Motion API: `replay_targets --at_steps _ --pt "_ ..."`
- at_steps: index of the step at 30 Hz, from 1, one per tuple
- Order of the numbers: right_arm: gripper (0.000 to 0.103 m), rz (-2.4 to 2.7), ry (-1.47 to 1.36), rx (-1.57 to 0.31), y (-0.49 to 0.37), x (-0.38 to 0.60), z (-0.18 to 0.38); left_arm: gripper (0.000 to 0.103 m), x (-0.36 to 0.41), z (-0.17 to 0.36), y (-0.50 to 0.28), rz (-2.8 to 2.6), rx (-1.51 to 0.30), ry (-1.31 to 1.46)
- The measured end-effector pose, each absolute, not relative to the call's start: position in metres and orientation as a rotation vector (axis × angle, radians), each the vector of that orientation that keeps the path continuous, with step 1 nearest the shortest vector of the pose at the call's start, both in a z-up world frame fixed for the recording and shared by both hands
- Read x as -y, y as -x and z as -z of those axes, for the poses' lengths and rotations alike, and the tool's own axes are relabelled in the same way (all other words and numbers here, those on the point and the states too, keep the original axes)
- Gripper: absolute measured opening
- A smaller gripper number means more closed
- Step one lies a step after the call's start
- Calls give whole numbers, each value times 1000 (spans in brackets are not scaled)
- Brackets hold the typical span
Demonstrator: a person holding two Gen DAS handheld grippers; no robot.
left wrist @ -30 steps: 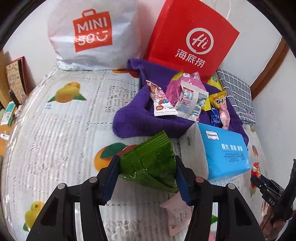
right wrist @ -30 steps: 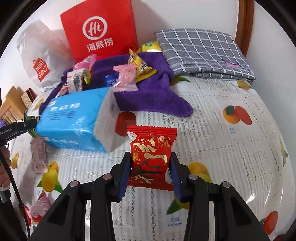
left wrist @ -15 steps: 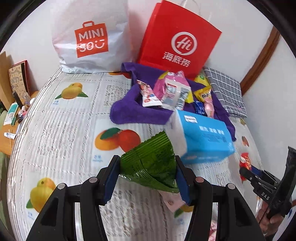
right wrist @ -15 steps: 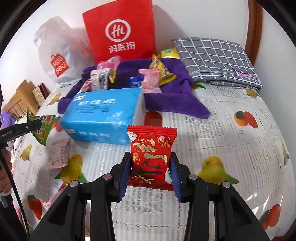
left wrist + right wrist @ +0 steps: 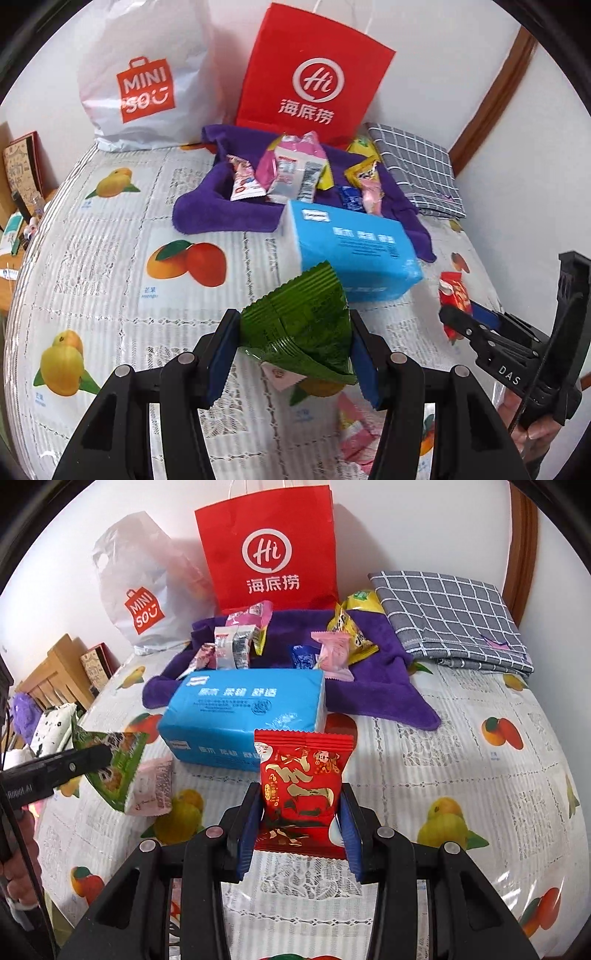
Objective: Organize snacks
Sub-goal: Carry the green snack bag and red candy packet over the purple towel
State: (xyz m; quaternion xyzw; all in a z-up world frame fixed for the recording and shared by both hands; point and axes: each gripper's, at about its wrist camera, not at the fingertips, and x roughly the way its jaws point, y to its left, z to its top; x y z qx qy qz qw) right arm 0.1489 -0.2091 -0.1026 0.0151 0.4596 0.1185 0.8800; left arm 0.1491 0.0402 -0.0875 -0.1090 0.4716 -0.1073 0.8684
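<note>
Bench (image 5: 461,775): it has a white lace cover with fruit pictures. The word "mango" is printed under one fruit.
Red paper bag (image 5: 314,70): it stands at the back by the wall. It says "Hi" in a white ring, with three Chinese words below.
White bag (image 5: 144,74): it sits beside the red one and says "MINISO" on a red square.
Purple towel (image 5: 369,690): it lies in front of the bags. Many small snack packs already rest on it.
Blue tissue pack (image 5: 240,716): it lies just in front of the towel, with white Chinese words on top.
Left claw (image 5: 295,350): it squeezes a green snack pack (image 5: 306,325) by both sides and holds it up off the bench.
Right claw (image 5: 299,827): it squeezes a red snack pack (image 5: 303,782) with gold writing, held upright above the bench.
Step now: I think both snacks are going to the towel pile.
How to do it well: lift each pack over the tissue pack, not into it. Keep the squeeze soft so nothing gets crushed. Set each one on a bare bit of towel, then let go.
Other claw's label: "DAS" shows on the right claw's side in the left view.
</note>
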Motion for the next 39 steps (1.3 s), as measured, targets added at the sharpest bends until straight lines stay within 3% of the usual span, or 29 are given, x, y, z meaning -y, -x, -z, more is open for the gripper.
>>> replay_targets --at_steps 18,39 --pt "40 -264 -34 -881 -163 200 57 54 -24 50 -161 256 -944 206" --pt "40 -230 -37 -867 -210 205 49 55 -21 41 -209 259 -939 197"
